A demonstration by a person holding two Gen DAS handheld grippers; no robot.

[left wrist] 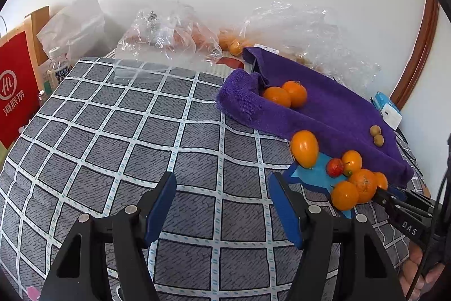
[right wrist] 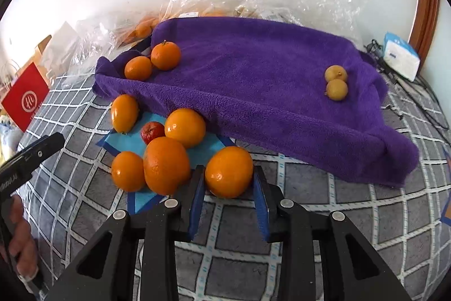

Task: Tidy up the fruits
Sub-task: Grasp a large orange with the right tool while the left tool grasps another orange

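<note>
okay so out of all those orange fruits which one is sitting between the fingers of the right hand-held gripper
The orange fruit at the near-right end of the cluster, off the blue mat, sits between the right hand-held gripper fingers. The others lie left of it or up on the purple towel.

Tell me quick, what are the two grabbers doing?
Left gripper: open, holding nothing, above the checked cloth.
Right gripper: fingers on both sides of an orange; cannot tell if it is squeezing.
</note>
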